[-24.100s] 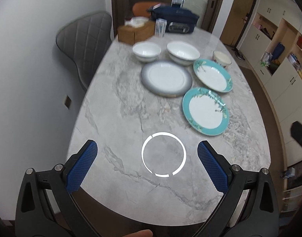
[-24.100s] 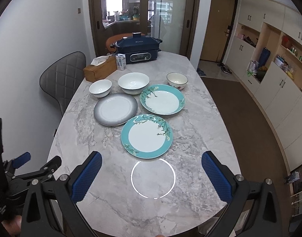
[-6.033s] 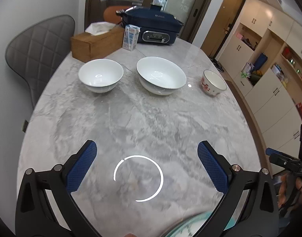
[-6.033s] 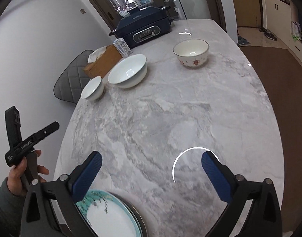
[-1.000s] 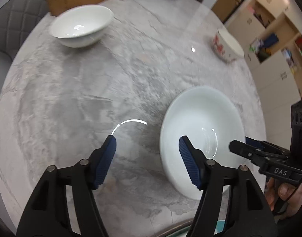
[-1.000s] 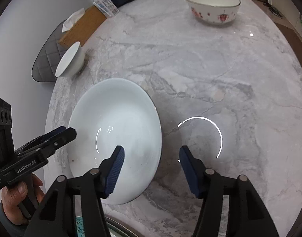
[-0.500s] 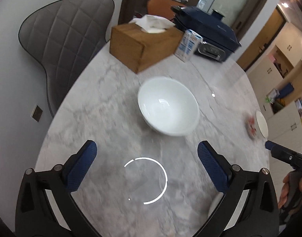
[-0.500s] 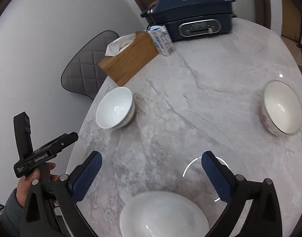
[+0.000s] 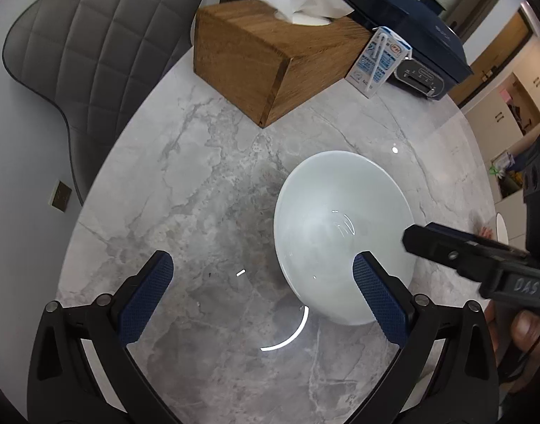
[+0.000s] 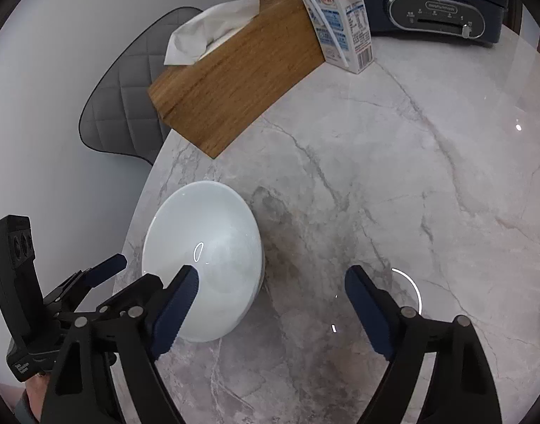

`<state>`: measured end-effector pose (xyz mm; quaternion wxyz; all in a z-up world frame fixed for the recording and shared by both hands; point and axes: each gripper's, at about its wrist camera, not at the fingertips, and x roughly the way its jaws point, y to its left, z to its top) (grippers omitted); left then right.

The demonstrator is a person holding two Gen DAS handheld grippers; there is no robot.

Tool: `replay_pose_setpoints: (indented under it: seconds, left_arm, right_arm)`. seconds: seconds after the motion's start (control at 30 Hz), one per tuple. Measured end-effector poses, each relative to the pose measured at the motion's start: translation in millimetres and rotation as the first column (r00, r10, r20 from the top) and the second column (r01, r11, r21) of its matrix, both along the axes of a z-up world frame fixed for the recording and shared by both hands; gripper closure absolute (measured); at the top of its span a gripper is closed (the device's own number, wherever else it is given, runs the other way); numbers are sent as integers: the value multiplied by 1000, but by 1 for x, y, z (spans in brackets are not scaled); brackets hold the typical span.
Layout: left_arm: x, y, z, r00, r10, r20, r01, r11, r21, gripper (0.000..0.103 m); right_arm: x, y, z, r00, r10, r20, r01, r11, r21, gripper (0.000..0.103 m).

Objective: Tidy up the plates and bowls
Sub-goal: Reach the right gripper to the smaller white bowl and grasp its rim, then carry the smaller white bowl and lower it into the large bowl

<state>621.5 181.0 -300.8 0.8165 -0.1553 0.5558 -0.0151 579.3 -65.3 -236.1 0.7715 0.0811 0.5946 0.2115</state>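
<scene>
Small white bowl (image 9: 344, 236): centre frame on worktop (image 9: 206, 190), not yet stacked. Left tool (image 9: 259, 289): open, empty. Right tool (image 10: 270, 304): closing, straddling bowl rim, not gripping.

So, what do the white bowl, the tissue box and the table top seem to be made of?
White bowl: likely glazed ceramic; glossy, with sharp light glints.
Tissue box: looks like wood, matte brown with visible grain.
Table top: marble or a marble-look slab; grey veins and a soft sheen.
</scene>
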Motion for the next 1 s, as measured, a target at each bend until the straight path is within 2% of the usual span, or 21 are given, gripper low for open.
replay_pose_setpoints:
  seconds: [0.1,0.17,0.23,0.27,0.3,0.33,0.37,0.43,0.47,0.5,0.53,0.57,0.6,0.67,0.8,1.0]
  left_arm:
    - [5,-3,-9,1000,-6,-22,6,1000,12,1]
    - [6,-5,-14,1000,-6,-28,6,1000,14,5]
    - [9,-5,-18,999,2,-32,-1,1000,12,15]
    - [10,-6,-19,999,6,-32,-5,1000,18,16]
    - [11,-7,-20,1000,3,-30,-3,1000,25,25]
    - [13,-9,-21,999,-2,-32,3,999,32,38]
    - [14,-10,-22,999,-8,-40,9,999,35,44]
    - [17,-14,-26,998,-28,-51,29,999,25,75]
    - [17,-16,-27,998,-31,-48,32,999,18,77]
    - [17,-17,-27,999,-31,-41,32,999,18,79]
    - [17,-19,-27,999,-35,-36,36,999,17,85]
    - [17,-23,-26,998,-41,-36,42,999,17,88]
    - [17,-26,-25,998,-45,-39,46,998,35,92]
    - [17,-30,-22,998,-47,-34,49,998,48,92]
    - [9,-34,-8,998,-57,-18,58,997,58,94]
    - [-10,-52,30,996,-83,39,80,994,75,94]
  right_arm:
    - [1,3,-13,1000,13,-22,-13,1000,-2,28]
    - [2,3,-18,999,17,-27,-17,1000,-4,32]
    - [2,1,-20,999,14,-30,-14,1000,0,35]
    - [2,0,-21,999,11,-30,-11,1000,0,36]
    - [2,-1,-22,999,12,-30,-12,1000,4,43]
    - [2,-2,-23,999,16,-32,-16,1000,1,46]
    - [3,-2,-25,999,18,-36,-19,1000,-6,49]
    - [5,-2,-26,999,26,-41,-26,1000,1,58]
    - [5,0,-26,998,35,-42,-35,999,10,63]
    - [5,3,-24,998,48,-37,-47,999,17,73]
    - [4,6,-22,998,62,-31,-61,998,14,77]
    - [3,10,-20,997,77,-27,-76,997,11,88]
    - [2,14,-18,996,89,-27,-89,996,12,89]
    - [0,19,-15,995,96,-16,-97,995,-25,90]
    - [-5,11,-10,997,79,-19,-79,997,5,92]
    - [-21,-6,26,997,72,27,-73,997,10,92]
